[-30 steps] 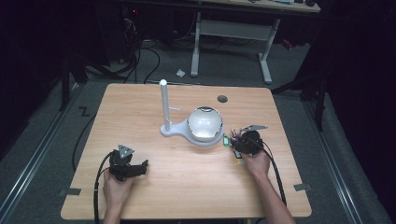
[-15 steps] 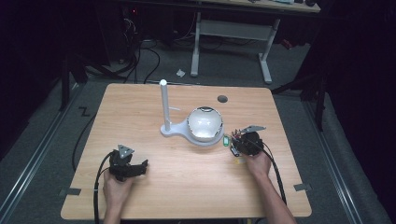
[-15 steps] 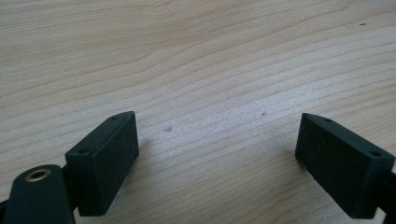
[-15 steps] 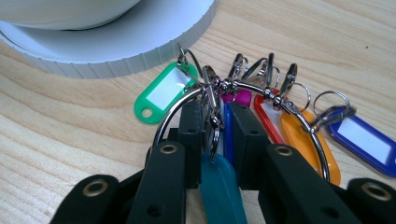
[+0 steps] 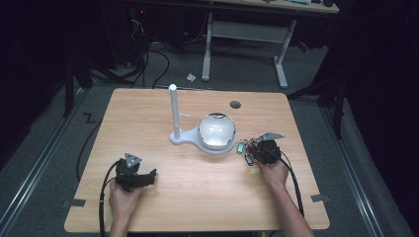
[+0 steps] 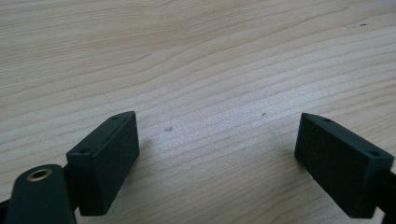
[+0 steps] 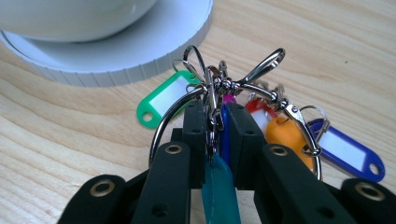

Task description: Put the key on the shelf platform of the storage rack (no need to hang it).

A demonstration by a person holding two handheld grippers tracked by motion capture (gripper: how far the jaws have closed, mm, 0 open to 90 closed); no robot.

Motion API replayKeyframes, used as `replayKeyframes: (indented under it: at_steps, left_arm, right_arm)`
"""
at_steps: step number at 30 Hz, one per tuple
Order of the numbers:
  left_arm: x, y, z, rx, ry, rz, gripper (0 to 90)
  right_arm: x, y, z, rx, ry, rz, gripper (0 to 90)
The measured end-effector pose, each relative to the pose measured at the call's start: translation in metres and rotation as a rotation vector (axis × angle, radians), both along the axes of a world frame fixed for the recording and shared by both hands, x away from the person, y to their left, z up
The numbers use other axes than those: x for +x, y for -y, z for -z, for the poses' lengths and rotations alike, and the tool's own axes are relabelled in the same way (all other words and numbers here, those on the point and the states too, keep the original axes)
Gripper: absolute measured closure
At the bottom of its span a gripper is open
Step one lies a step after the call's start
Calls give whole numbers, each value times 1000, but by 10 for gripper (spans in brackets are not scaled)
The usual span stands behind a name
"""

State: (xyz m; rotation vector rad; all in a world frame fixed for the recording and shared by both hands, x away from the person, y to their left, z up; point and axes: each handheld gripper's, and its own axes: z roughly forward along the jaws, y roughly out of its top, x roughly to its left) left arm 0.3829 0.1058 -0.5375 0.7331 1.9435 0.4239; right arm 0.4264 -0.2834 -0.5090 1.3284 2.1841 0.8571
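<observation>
A bunch of key tags (image 7: pixel 261 121) on metal rings, in green, orange, blue, red and teal, lies just right of the white stand's round base (image 7: pixel 140 51). My right gripper (image 7: pixel 215 119) is shut on the bunch, pinching a ring and a teal tag between its jaws. In the high view the right gripper (image 5: pixel 258 152) rests on the table by the bunch of key tags (image 5: pixel 244 148). The white stand (image 5: pixel 174 113) carries an upright post and a bowl-shaped dome (image 5: pixel 216 131). My left gripper (image 5: pixel 146 177) sits at the front left; its jaws stand wide open over bare wood (image 6: pixel 215 126).
The wooden table (image 5: pixel 148 113) has a round cable hole (image 5: pixel 235 104) near its far edge. Dark floor with cables and a desk frame (image 5: pixel 247 34) lies beyond the table. Bare wood stretches between the two hands.
</observation>
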Motion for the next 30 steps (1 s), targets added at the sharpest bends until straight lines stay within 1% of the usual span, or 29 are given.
replayKeyframes:
  at_steps: [5,6,7,12,15,17,18,19,20,21,23,25,30]
  left_arm:
    - [0,0,0,0,0,0,141]
    - [0,0,0,-1,-1,-2,141]
    - [0,0,0,-1,0,-1,141]
    - [0,0,0,-1,0,-1,141]
    - [0,0,0,-1,-1,0,141]
    - [0,0,0,-2,-1,-4,142]
    - [0,0,0,-1,0,-3,142]
    - [0,0,0,-3,0,-4,142]
    - [0,0,0,-3,0,-4,142]
    - [0,0,0,0,0,-1,142]
    - [0,0,0,-1,0,-2,142]
    - [0,0,0,-1,0,-2,143]
    - [0,0,0,-5,-1,-7,143]
  right_arm:
    - [-3,6,-7,43,13,6,802]
    - [-4,8,-11,57,23,4,803]
    - [-4,8,-11,57,23,4,803]
    - [-10,16,-22,101,53,-1,804]
    - [-13,20,-28,124,62,-7,804]
    - [-15,23,-31,155,63,-12,804]
    - [-18,26,-35,183,72,-17,805]
    - [-19,27,-37,196,79,-18,805]
    - [-19,27,-37,196,79,-18,805]
    - [-20,29,-39,208,83,-18,805]
    - [-22,32,-43,216,98,-22,805]
    - [-25,35,-47,229,100,-18,805]
    - [-31,40,-54,237,118,-25,805]
